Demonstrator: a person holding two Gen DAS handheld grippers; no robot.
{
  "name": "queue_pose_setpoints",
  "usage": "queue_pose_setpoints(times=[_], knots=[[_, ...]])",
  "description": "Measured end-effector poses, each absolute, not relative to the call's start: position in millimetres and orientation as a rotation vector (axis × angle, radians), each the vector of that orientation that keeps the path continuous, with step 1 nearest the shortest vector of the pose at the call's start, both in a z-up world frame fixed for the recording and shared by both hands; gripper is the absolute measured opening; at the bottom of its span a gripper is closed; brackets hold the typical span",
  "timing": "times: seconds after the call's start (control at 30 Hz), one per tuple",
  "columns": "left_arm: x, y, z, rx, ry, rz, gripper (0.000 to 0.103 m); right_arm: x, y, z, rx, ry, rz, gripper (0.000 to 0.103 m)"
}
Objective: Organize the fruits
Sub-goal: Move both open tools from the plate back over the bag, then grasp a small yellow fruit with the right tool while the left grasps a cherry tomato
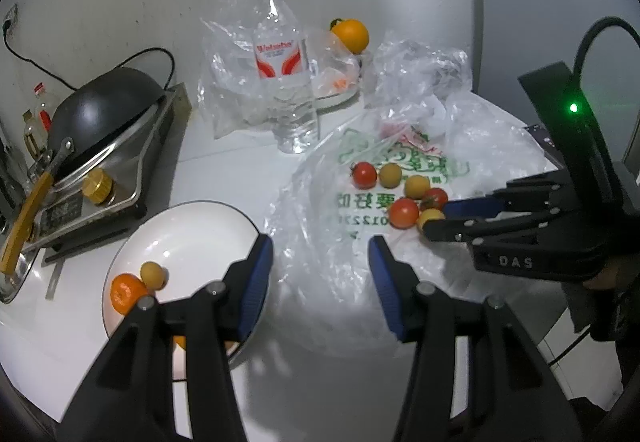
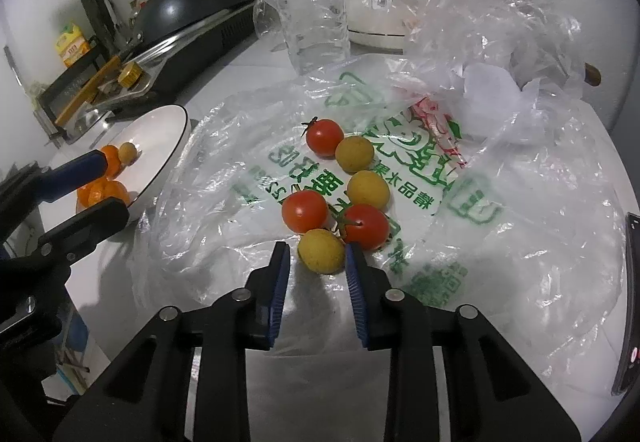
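Several cherry tomatoes (image 2: pixel 324 136) and small yellow fruits (image 2: pixel 354 153) lie on a flattened printed plastic bag (image 2: pixel 500 222). My right gripper (image 2: pixel 318 248) is down on the bag, shut on the nearest yellow fruit (image 2: pixel 321 250); the left wrist view shows that fruit (image 1: pixel 430 215) between its fingers too. A white plate (image 1: pixel 192 226) to the left holds a mandarin (image 1: pixel 126 292) and one yellow fruit (image 1: pixel 154 274). My left gripper (image 1: pixel 320 246) hovers open and empty, one finger over the plate's rim and the other over the bag.
A water bottle (image 1: pixel 280 69) stands behind the bag, with crumpled clear bags (image 1: pixel 420 73) and an orange (image 1: pixel 350 33) further back. An upturned wok (image 1: pixel 104 109) sits on a stove at the left. A phone (image 2: pixel 630 302) lies at the right edge.
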State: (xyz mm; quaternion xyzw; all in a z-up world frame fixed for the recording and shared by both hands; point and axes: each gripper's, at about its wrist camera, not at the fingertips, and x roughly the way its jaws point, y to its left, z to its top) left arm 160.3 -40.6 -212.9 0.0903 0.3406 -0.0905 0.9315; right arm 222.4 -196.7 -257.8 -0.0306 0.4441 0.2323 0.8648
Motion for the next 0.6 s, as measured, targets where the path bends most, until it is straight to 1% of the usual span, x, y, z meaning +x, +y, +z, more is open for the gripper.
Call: queue_pose_setpoints(times=[0.6], knots=[[171, -58, -214, 0.221, 0.707, -0.201, 0.051, 229, -197, -259, -0.069, 0.920, 0.510, 0.027]])
